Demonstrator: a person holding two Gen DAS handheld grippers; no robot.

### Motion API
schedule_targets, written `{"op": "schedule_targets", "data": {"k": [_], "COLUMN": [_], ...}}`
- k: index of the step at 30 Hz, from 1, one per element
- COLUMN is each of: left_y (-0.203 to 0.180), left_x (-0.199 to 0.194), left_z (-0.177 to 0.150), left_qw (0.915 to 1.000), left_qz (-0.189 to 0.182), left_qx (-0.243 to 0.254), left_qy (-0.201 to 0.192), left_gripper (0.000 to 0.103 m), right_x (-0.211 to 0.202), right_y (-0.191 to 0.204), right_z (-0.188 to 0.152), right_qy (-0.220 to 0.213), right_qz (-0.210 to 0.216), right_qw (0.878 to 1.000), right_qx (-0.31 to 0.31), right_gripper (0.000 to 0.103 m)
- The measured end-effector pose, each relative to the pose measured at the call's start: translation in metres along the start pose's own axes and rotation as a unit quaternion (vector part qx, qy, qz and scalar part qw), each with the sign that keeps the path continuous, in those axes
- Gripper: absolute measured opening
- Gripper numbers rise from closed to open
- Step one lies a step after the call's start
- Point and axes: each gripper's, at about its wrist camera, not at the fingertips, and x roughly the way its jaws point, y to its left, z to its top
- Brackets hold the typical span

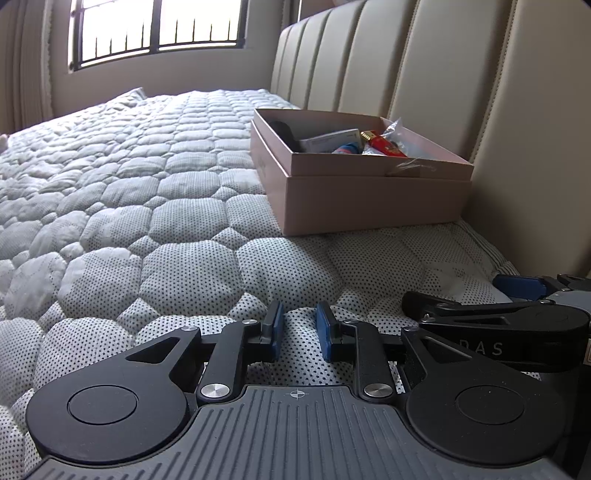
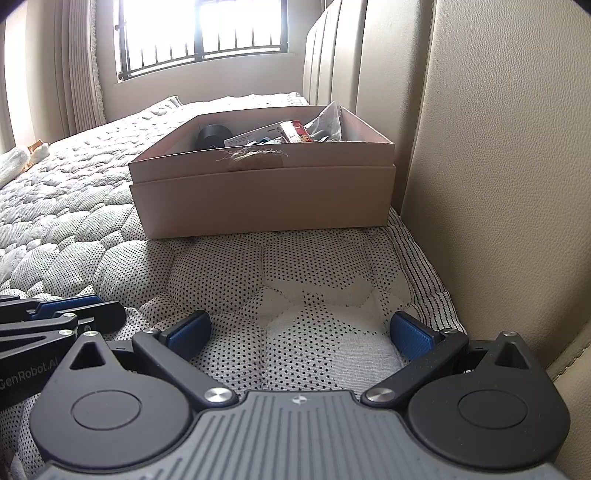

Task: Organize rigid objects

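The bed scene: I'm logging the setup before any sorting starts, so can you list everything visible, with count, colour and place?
box: one, pinkish-beige, open, on the mattress by the headboard
black round object: one, in the box's far left corner
flat pale carton: one, white-grey, mid box
red packet: one, red and gold, in the box
clear plastic bag: one, crinkled, box's right end
twine: one tuft, tan, on the box's near rim
mattress: one, white with black dots
headboard: one, beige, padded
window: one, barred, far wall
left gripper: narrow gap, empty
right gripper: open wide, empty

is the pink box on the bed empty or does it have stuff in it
Not empty: the open pink box holds a red packet, a black round object and other items.
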Motion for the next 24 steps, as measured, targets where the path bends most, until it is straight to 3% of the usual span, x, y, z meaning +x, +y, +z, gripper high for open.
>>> {"op": "schedule_targets", "data": {"k": [24], "left_y": [0.0001], "left_x": [0.0004], "left_z": [0.0003], "left_qw": [1.0000], "left_qz": [-0.001], "left_qx": [-0.001], "left_qy": [0.000], "left_gripper": [0.024], "right_x": [0.0000], "right_y": [0.0001], "right_z": [0.0001], "right_qy": [0.000], "right_qz": [0.000], "right_qw": [1.000], "right_qx": [0.000], "right_gripper": [0.103]}}
